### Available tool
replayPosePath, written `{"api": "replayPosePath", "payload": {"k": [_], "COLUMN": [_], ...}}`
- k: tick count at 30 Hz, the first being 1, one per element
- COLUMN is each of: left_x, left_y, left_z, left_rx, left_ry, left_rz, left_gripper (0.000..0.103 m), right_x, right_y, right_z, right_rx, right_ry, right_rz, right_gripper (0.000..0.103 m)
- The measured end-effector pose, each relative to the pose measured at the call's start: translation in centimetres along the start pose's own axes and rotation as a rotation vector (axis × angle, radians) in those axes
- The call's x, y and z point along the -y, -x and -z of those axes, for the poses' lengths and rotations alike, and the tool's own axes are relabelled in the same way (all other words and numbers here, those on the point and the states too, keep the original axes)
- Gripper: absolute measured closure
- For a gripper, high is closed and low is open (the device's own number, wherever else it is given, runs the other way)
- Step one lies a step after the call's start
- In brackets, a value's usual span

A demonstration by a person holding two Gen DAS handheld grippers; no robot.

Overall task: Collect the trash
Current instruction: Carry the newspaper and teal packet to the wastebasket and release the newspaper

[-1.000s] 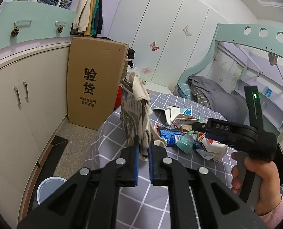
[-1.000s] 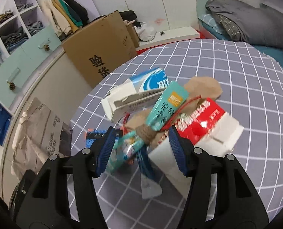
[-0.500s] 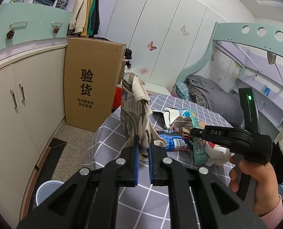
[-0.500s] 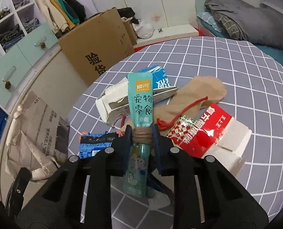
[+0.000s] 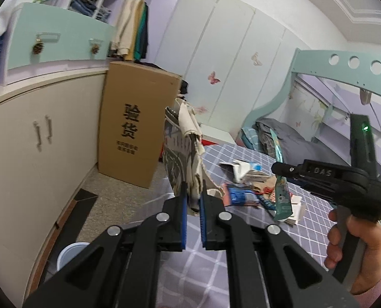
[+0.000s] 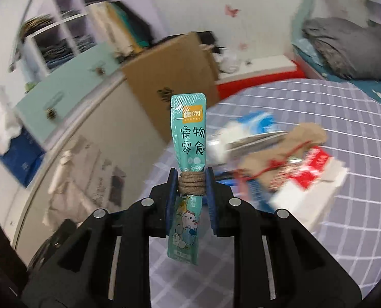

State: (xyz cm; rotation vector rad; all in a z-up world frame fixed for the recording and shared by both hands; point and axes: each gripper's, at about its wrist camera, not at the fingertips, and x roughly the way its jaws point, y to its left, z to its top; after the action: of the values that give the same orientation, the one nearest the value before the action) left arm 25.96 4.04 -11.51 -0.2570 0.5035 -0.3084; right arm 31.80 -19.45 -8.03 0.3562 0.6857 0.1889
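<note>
- Left gripper: jaws narrow, clamped on a crumpled paper bag. Bag stands upright above the pads, lifted over the near edge of the tabletop.
- Right gripper: jaws pinched on a teal snack sachet, gripping at the brown twine wound round its middle. Sachet is upright, top end above the pads, bottom end hanging below them.
- In the left view the right gripper sits to the right above the tabletop, sachet dangling clear of the surface, held by the person's hand.
- Trash pile left on the grid-pattern tabletop: white-blue carton, tan sock with red string, red-white box, all touching or overlapping. Right view is motion-blurred there.
- Left view also shows a blue wrapper in the pile, just beside the bag.
- Cardboard box stands on the floor against the cabinet, beyond the tabletop.
- White bucket on the floor lower left, below the left gripper.
- Bed with grey bedding behind the tabletop.
</note>
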Motion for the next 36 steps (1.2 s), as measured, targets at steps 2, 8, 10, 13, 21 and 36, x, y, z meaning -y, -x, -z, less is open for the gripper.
{"api": "replayPosePath", "payload": {"k": [2, 8, 10, 13, 21, 36], "left_x": [-1.5, -6.9, -9.2, -12.3, -18.9, -24.9], "left_y": [1.1, 3.4, 3.8, 3.6, 0.2, -6.6], "left_z": [0.0, 0.7, 1.4, 2.7, 7.1, 12.1], "left_rx": [0.002, -0.020, -0.046, -0.093, -0.252, -0.445], "left_ry": [0.015, 0.070, 0.093, 0.130, 0.208, 0.263], "left_rz": [-0.030, -0.126, -0.162, -0.212, -0.292, -0.416], "left_gripper": [0.096, 0.096, 0.096, 0.096, 0.095, 0.036], "right_x": [-3.0, -11.0, -13.1, -15.3, -18.1, -15.5], "right_y": [-0.7, -4.0, -5.6, -8.1, -16.2, -23.0], "right_z": [0.9, 4.4, 5.8, 8.3, 14.4, 18.0], "right_rx": [-0.020, -0.096, -0.124, -0.170, -0.300, -0.411], "right_ry": [0.042, 0.173, 0.210, 0.243, 0.302, 0.286], "right_rz": [-0.049, -0.140, -0.158, -0.176, -0.145, -0.057], "right_gripper": [0.081, 0.081, 0.081, 0.081, 0.081, 0.081]}}
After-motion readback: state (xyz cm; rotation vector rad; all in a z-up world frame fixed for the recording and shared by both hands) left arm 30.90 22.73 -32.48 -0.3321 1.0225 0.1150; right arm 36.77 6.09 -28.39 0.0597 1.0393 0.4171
